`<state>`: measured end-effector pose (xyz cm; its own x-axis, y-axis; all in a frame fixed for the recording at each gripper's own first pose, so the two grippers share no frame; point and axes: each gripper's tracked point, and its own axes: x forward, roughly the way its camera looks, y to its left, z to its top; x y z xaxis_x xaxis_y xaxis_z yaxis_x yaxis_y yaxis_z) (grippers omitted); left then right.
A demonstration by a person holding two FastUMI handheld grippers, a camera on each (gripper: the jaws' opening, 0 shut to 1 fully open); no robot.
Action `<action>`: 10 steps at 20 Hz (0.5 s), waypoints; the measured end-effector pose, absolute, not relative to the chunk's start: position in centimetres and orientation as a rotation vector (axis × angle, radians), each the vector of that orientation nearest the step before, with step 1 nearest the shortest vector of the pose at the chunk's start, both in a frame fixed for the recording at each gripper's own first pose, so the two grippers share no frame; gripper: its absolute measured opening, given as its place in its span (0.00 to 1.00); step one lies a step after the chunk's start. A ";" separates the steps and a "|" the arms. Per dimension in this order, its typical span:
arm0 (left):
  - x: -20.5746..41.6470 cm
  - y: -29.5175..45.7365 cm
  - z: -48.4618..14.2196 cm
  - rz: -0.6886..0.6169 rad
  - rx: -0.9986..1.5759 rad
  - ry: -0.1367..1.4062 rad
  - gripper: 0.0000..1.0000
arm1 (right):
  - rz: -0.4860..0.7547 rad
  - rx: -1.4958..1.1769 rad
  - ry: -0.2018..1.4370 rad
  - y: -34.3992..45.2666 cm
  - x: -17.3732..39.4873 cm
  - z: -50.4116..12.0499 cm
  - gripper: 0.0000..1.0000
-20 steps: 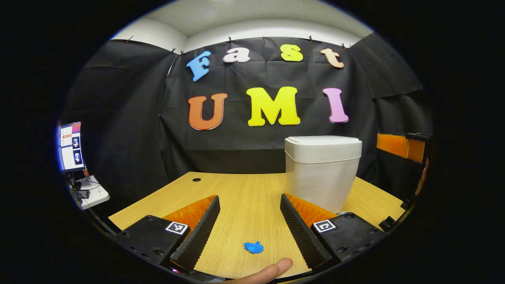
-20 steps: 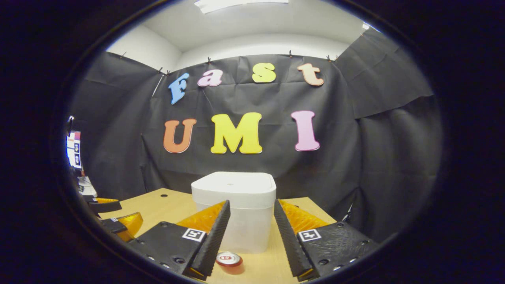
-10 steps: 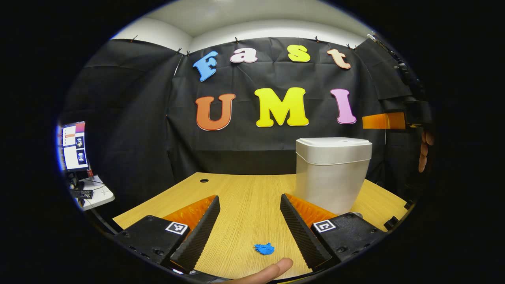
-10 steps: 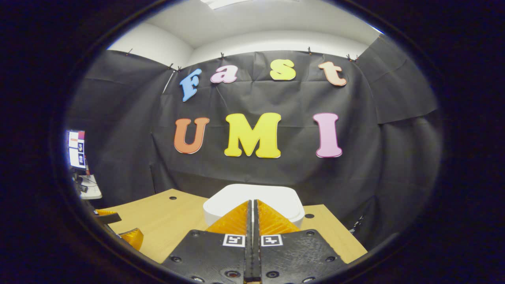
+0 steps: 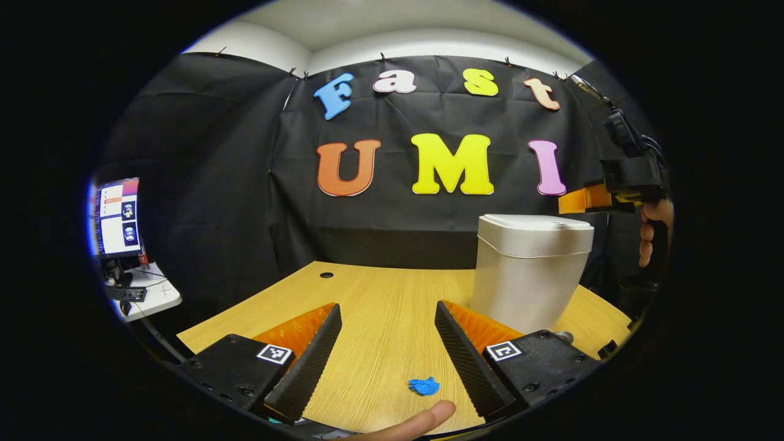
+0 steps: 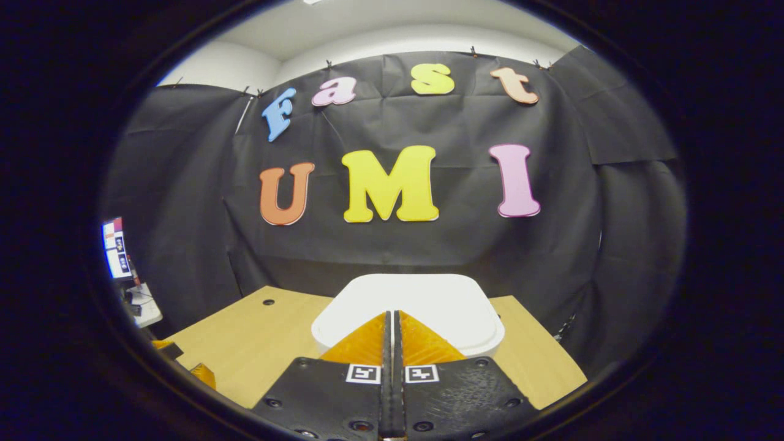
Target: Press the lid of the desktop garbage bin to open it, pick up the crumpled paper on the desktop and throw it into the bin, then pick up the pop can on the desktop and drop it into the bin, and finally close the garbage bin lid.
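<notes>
On the wooden desktop (image 5: 380, 306), toward its right side, the pale garbage bin (image 5: 527, 275) is standing upright with its lid (image 5: 536, 223) lying flat and closed. In the left gripper view, the left gripper (image 5: 386, 343) is hovering low over the desk with its two fingers spread wide and nothing between them. A small blue crumpled paper (image 5: 424, 386) is lying on the wood just ahead of the gap, closer to the right-hand finger, and touching neither. A person's fingertip (image 5: 422, 421) is showing at the bottom edge, near the paper. Beside the bin's base, peeking over the gripper body, a small rounded metallic edge (image 5: 562, 335) is showing; it may be the top of the pop can, though too little of it is visible to be sure.

At the right edge of the same view, the right gripper (image 5: 591, 199) is sitting above the lid's far side, with a hand (image 5: 652, 229) holding it from behind. In the right gripper view, the right gripper (image 6: 392, 334) is pointing down at the lid (image 6: 422, 300) with its fingers pressed flat together, gripping nothing. Whether the tips are actually touching the lid cannot be told from either view. To the far left, off the desk, a lit monitor (image 5: 116, 215) is standing on a small white side table (image 5: 153, 294).
</notes>
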<state>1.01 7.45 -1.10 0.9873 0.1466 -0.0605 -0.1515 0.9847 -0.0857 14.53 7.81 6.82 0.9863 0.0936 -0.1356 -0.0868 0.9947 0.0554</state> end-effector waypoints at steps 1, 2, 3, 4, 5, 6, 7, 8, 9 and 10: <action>1.0 7.6 -1.1 0.153 -0.092 0.055 0.99 | 0.074 0.043 0.153 7.4 14.8 6.5 0.00; 0.9 7.6 -1.0 0.153 -0.092 0.054 0.99 | 0.069 0.043 0.164 7.2 15.1 6.2 0.00; 0.9 7.6 -0.9 0.150 -0.088 0.049 0.99 | 0.077 0.046 0.178 7.3 15.5 6.0 0.00; 0.8 7.6 -0.8 0.147 -0.082 0.044 0.99 | 0.093 0.047 0.207 7.5 15.7 5.1 0.00; 0.7 7.6 -0.7 0.147 -0.078 0.040 0.99 | 0.110 0.051 0.210 7.8 15.8 5.1 0.00; 0.8 7.5 -0.6 0.145 -0.076 0.037 0.99 | 0.118 0.041 0.224 7.7 15.9 4.8 0.00; 0.9 7.4 -0.7 0.144 -0.076 0.037 0.99 | 0.123 0.024 0.240 7.6 15.9 4.7 0.00; 0.8 7.3 -0.7 0.139 -0.076 0.038 0.99 | 0.126 0.008 0.254 7.5 15.7 4.4 0.00; 0.8 7.1 -0.8 0.134 -0.078 0.041 0.99 | 0.119 0.015 0.257 7.4 15.7 4.6 0.01; 0.9 7.0 -0.9 0.130 -0.079 0.046 0.99 | 0.117 -0.011 0.249 7.5 15.6 4.7 0.01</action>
<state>0.85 6.97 -0.92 0.9905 0.1278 -0.0508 -0.1314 0.9885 -0.0753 15.58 7.46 4.72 0.9623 0.1143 -0.2469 -0.1170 0.9931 0.0036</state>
